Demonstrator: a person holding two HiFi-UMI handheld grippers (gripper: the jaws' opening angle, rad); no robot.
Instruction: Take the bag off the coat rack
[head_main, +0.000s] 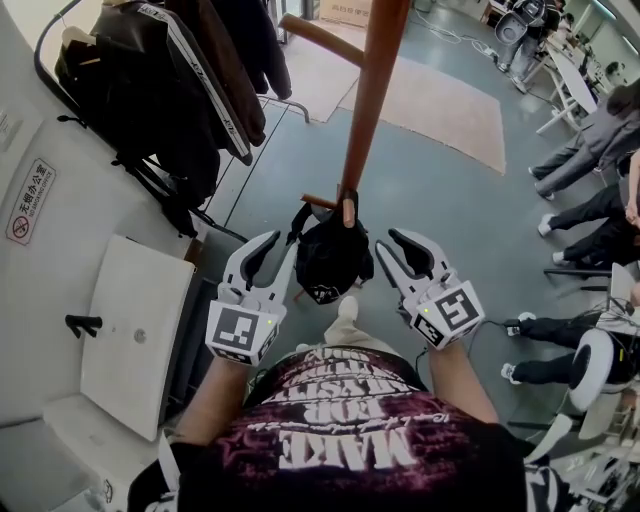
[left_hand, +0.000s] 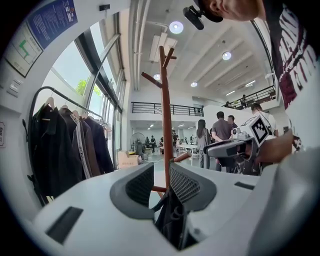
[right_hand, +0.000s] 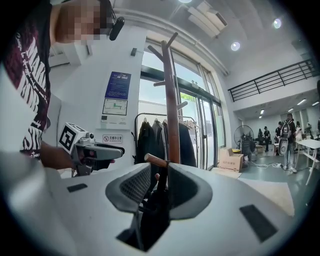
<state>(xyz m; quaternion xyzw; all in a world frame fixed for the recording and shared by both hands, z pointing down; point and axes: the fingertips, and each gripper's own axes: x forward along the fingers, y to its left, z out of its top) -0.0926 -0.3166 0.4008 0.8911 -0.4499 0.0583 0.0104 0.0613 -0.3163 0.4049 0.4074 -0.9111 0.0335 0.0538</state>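
A small black bag (head_main: 330, 255) hangs from a low peg (head_main: 347, 210) of the wooden coat rack (head_main: 370, 90) straight ahead of me. My left gripper (head_main: 272, 250) is open just left of the bag. On the bag's other side, my right gripper (head_main: 392, 248) is open. Neither touches it. In the left gripper view, the bag (left_hand: 170, 220) and the rack's pole (left_hand: 166, 110) show through the gap of the left gripper (left_hand: 161, 182). In the right gripper view, the bag (right_hand: 152, 210) hangs under the peg (right_hand: 156, 160), seen between the parted jaws of the right gripper (right_hand: 160, 182).
A clothes rail with dark jackets (head_main: 180, 70) stands at the far left. A white cabinet (head_main: 135, 320) is close at my left. A beige rug (head_main: 440, 110) lies beyond the rack. Seated people (head_main: 590, 150) and chairs line the right side. A cardboard box (left_hand: 127, 160) sits by the windows.
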